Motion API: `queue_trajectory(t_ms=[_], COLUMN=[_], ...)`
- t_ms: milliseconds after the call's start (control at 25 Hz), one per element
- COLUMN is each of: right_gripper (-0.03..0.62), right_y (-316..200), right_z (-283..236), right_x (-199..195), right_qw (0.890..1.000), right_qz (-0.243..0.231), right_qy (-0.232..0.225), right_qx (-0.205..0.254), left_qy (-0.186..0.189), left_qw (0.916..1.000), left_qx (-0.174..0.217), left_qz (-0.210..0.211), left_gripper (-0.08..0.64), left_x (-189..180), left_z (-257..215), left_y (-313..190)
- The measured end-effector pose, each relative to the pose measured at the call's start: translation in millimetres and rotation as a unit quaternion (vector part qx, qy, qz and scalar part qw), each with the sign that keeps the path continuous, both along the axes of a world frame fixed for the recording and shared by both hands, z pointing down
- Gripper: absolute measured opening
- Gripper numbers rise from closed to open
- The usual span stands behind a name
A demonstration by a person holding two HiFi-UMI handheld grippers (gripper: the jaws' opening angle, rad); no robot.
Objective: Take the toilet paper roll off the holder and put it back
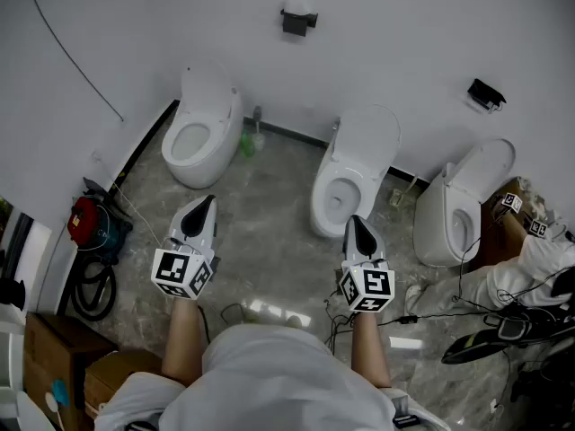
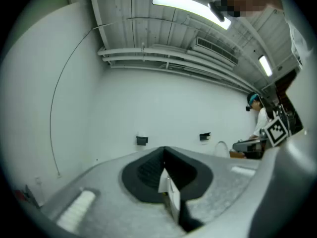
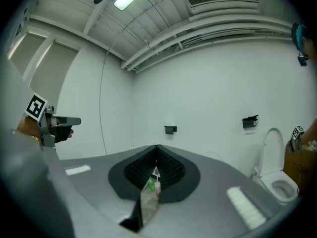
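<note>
Two black paper holders hang on the white wall, one (image 1: 297,21) above the gap between the left and middle toilets, the other (image 1: 486,93) further right. Something pale sits on top of the first; I cannot tell whether it is the roll. Both holders are far ahead of my grippers. My left gripper (image 1: 205,203) is held level with its jaws together and nothing between them. My right gripper (image 1: 356,221) is level too, jaws closed and empty. The left gripper view shows both holders (image 2: 142,140) (image 2: 205,136) beyond its jaws (image 2: 164,148). So does the right gripper view (image 3: 170,129) (image 3: 250,122), past its own jaws (image 3: 156,147).
Three white toilets stand along the wall: left (image 1: 202,128), middle (image 1: 352,173), right (image 1: 463,205). A green bottle (image 1: 247,142) stands by the left one. A red machine with hoses (image 1: 90,227) and cardboard boxes (image 1: 54,348) are at the left. Another person (image 1: 530,272) crouches at the right among cables.
</note>
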State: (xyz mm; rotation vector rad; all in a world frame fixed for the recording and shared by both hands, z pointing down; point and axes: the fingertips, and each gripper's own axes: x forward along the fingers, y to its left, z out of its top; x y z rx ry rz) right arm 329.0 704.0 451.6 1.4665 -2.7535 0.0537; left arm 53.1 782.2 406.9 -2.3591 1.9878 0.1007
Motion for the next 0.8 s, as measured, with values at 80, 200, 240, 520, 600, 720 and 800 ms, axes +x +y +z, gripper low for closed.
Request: queue_trajectory(t_ms=[80,200,240,520,600,720,800], right_gripper=[-0.002,-0.002,-0.002,-0.002,-0.002,-0.002,-0.002], right_y=[-1,-1,-1,-3,-3,3,5], right_z=[1,1,1,-4,-6,-7,-7], right_x=[-1,-2,-4,-10,-13,-21,-28], right_qw=[1.000,1.000,1.000,1.000,1.000,1.000,1.000], right_qz=[-0.001,-0.002,-0.001,-0.001,-0.002,-0.009,-0.011], right_qy=[0.002,0.003,0.003,0.012,0.016,0.011,0.008], right_qx=[0.000,0.000,-0.001,0.006,0.012,0.018,0.018], left_qy=[0.002,0.003,0.003,0.005,0.007,0.009,0.011], left_qw=[1.0000,1.0000,1.0000,1.0000,1.0000,0.9999,0.9999], left_qx=[-0.001,-0.001,0.000,0.000,-0.001,-0.004,-0.005], left_qz=[0.001,0.002,0.003,0.004,0.003,0.003,0.005], left_gripper=[-0.002,-0.002,-0.002,-0.002,-0.002,-0.002,-0.002], left_x=[1,1,0,-6,-7,-13,-18], left_z=[1,2,2,0,1,3,5], left_y=[-1,-2,-2,-6,-6,-3,-1])
